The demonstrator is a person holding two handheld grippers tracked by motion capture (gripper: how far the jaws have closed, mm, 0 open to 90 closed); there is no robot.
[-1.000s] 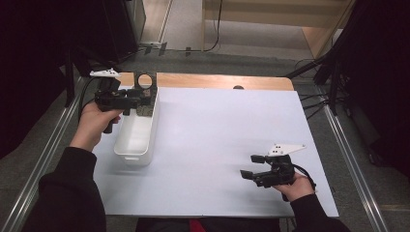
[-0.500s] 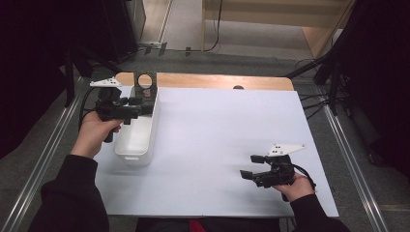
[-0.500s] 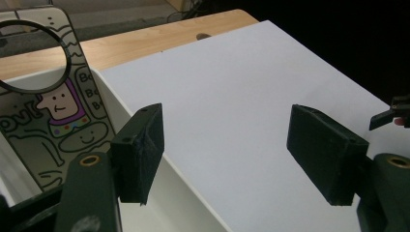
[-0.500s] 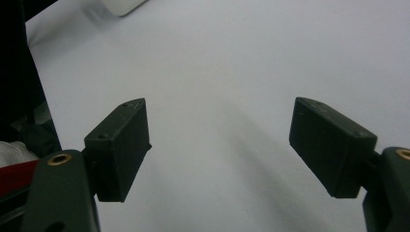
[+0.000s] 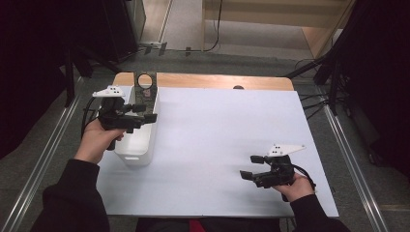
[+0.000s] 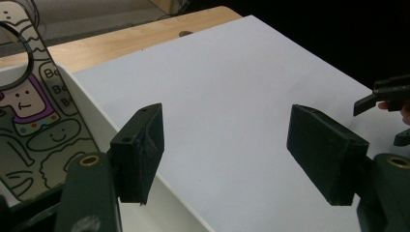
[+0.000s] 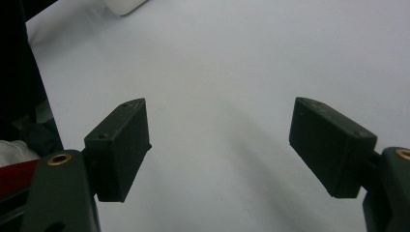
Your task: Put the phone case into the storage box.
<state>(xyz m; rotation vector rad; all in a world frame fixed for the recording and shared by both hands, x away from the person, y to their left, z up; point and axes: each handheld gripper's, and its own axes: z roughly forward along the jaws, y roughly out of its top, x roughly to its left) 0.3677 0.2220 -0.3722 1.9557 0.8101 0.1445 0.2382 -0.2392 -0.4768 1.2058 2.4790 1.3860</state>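
the white bin point(image 5: 140, 140) stands at the left edge of the white table top point(image 5: 227, 140), its long side running away from the person. a printed card with a round hole point(image 5: 144, 83) leans upright inside the bin at its far end; in the left gripper view the card point(image 6: 29, 111) shows cartoon figures outlined in black, one of them purple.

the left gripper point(image 5: 145, 117) is held over the bin, pointing across it toward the middle of the table. its jaws stand wide apart with nothing between them; one jaw hangs over the bin's rim point(image 6: 87, 125), the other over bare table.

the right gripper point(image 5: 249, 175) sits low near the table's near right corner, well apart from the bin. its jaws are likewise spread wide and empty, with plain white surface point(image 7: 217, 96) between them.
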